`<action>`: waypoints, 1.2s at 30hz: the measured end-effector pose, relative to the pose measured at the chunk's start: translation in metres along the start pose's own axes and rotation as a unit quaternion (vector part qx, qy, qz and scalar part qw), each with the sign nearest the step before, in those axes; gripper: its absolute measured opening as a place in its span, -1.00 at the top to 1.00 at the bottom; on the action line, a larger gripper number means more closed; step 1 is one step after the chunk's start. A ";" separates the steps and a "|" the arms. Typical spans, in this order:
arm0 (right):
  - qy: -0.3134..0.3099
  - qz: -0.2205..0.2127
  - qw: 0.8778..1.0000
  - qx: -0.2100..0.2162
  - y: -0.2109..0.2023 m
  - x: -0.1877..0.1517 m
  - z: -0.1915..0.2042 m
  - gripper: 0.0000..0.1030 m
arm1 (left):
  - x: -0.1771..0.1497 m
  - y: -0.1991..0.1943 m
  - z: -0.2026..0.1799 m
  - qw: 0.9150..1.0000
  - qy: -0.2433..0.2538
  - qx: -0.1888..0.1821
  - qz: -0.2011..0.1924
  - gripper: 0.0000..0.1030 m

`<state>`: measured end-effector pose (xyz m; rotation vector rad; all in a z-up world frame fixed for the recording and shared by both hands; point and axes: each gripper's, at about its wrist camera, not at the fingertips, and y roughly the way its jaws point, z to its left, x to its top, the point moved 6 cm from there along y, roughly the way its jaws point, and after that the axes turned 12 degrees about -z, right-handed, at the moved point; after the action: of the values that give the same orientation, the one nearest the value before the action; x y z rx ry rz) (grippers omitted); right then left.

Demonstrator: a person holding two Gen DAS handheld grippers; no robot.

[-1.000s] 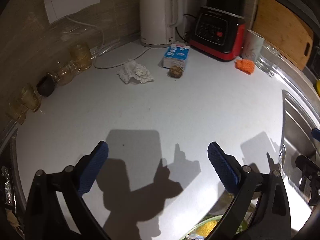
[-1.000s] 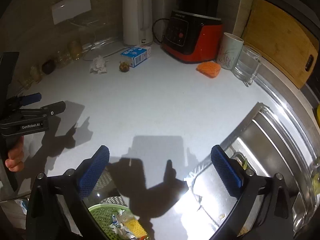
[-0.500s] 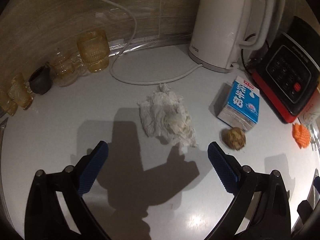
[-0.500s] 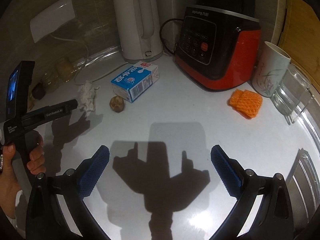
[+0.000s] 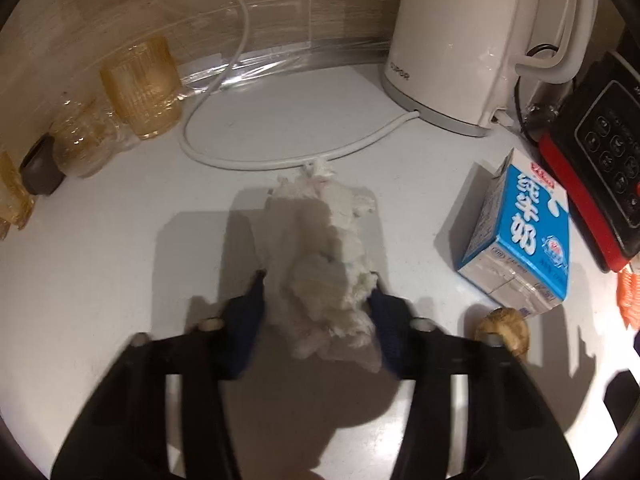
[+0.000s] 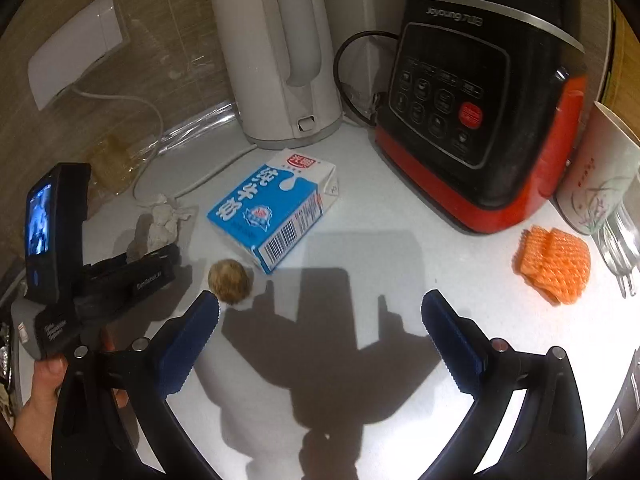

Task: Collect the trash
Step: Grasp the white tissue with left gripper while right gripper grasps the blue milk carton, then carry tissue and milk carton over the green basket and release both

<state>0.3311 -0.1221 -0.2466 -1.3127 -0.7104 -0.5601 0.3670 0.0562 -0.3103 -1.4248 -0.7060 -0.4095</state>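
Observation:
A crumpled white tissue (image 5: 320, 232) lies on the white counter in the left wrist view. My left gripper (image 5: 316, 284) is closing on it, and its blue pads touch the tissue on both sides. The right wrist view shows the same tissue (image 6: 164, 220) at the left, with a hand holding the left gripper (image 6: 156, 258) over it. My right gripper (image 6: 320, 300) stands open above bare counter with nothing between its fingers. A blue and white milk carton (image 6: 276, 208) lies on its side just beyond it. A brown round lump (image 6: 230, 282) sits by its left fingertip.
A white kettle (image 6: 280, 52) and a red and black appliance (image 6: 480, 112) stand at the back wall. An orange foam net (image 6: 554, 264), a printed cup (image 6: 596, 176) and a glass are at the right. Amber glasses (image 5: 140, 84) and the kettle cord (image 5: 280, 160) lie left of the tissue.
Both grippers moved forward and down toward the back of the counter. The left jaws went from wide open to closed around the tissue. The right jaws stayed open.

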 end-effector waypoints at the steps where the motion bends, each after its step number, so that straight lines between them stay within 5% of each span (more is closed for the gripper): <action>1: 0.000 0.001 1.000 0.000 0.004 0.002 0.003 -0.96 | 0.002 0.000 -0.001 1.000 0.001 -0.004 0.003 0.60; 9: 0.036 0.018 0.999 -0.008 0.054 0.024 0.028 -0.96 | -0.002 -0.015 0.010 1.000 0.014 -0.001 -0.013 0.69; 21: 0.051 0.053 0.994 -0.083 0.116 0.034 0.055 -0.95 | -0.008 -0.040 0.026 1.000 0.017 -0.002 -0.017 0.69; 26: 0.046 0.058 0.992 -0.102 0.127 0.032 0.048 -0.53 | -0.009 -0.051 0.036 1.000 0.016 0.002 -0.023 0.69; 36: 0.024 0.029 0.996 -0.082 0.098 0.042 0.048 -0.35 | -0.010 -0.084 0.042 0.999 0.025 -0.005 -0.039 0.69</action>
<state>0.4234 -0.0565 -0.2761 -1.4631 -0.5944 -0.6114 0.2970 0.0848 -0.2542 -1.3946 -0.7216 -0.5084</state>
